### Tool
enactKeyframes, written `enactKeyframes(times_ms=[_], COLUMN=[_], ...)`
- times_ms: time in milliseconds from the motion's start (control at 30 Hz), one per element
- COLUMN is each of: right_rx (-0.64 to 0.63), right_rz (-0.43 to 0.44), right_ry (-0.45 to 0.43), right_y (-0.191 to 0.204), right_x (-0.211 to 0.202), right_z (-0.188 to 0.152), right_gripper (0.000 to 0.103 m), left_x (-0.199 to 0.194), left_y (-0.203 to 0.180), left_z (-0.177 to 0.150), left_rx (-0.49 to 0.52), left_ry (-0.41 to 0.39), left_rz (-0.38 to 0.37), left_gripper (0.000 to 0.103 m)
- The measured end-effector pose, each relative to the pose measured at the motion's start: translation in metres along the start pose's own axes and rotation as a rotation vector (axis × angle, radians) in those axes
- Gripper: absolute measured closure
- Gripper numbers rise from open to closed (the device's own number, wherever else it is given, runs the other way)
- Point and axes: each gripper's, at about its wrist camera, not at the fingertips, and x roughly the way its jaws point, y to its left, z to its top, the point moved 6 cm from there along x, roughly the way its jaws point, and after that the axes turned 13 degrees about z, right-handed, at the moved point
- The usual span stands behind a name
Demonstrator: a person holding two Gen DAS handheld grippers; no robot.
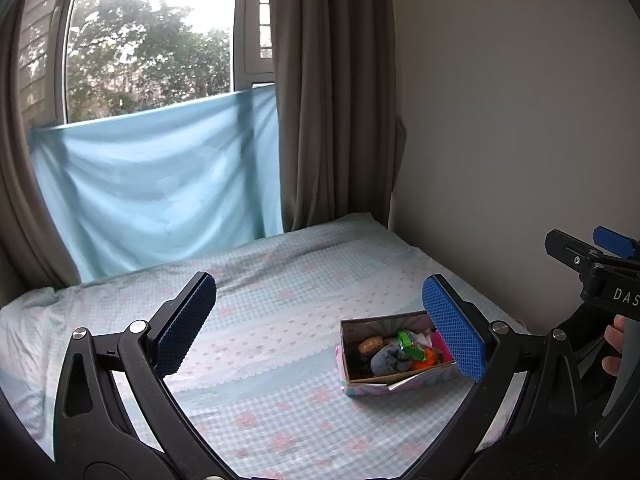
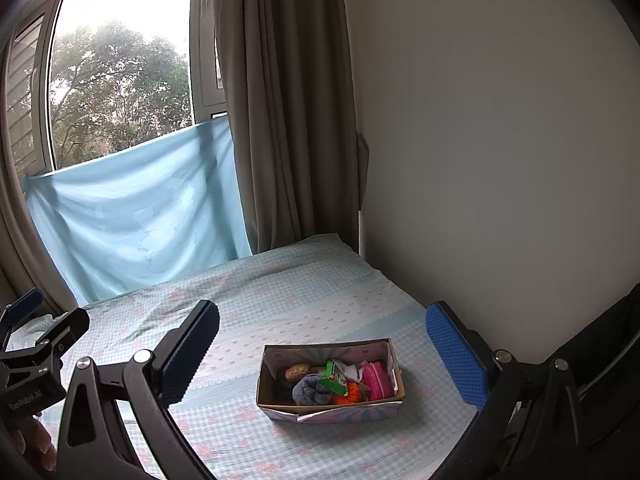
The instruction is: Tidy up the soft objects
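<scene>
A small cardboard box (image 1: 400, 380) (image 2: 332, 408) sits on the bed, filled with soft items: a grey-blue plush (image 2: 312, 390), an orange piece (image 2: 350, 394), a pink pouch (image 2: 378, 380), a green packet (image 2: 334, 378) and a brown ball (image 2: 298, 371). My left gripper (image 1: 320, 320) is open and empty, held above and before the box, which lies by its right finger. My right gripper (image 2: 324, 344) is open and empty too, with the box low between its fingers. Each gripper shows at the edge of the other's view.
The bed (image 1: 280, 292) has a pale blue checked sheet with pink flowers. A blue cloth (image 1: 152, 196) hangs under the window, grey curtains (image 1: 332, 100) beside it, a plain wall (image 2: 500, 140) along the right. A hand (image 1: 616, 344) holds the right gripper's handle.
</scene>
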Motion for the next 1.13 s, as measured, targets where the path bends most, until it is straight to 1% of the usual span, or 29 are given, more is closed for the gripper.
enactKeyframes(times_ms=[367,600,767,967,1133], right_rx=[-0.002,-0.004,-0.007,-0.006,-0.001], right_rz=[0.004,0.005,0.007,0.004,0.002], right_ry=[-0.002,-0.002,-0.002,0.007,0.027], right_y=[-0.001,0.0,0.001,0.001,0.003], right_x=[0.001,0.004,0.007,0.013,0.021], right_z=[0.002,0.004,0.005,0.005,0.004], right_gripper=[0.0,0.0,0.0,0.0,0.0], left_x=[-0.003,-0.003,-0.001,0.006,0.015], left_y=[0.005,0.004,0.005,0.004,0.005], left_z=[0.003,0.005,0.008,0.006,0.005], left_rx=[-0.002,0.005,-0.002,-0.001,-0.01], left_ry=[-0.019,-0.035,-0.046,-0.049,-0.034], left_rz=[0.011,-0.005,0.004,0.028,0.011], left_gripper=[0.0,0.0,0.0,0.0,0.0])
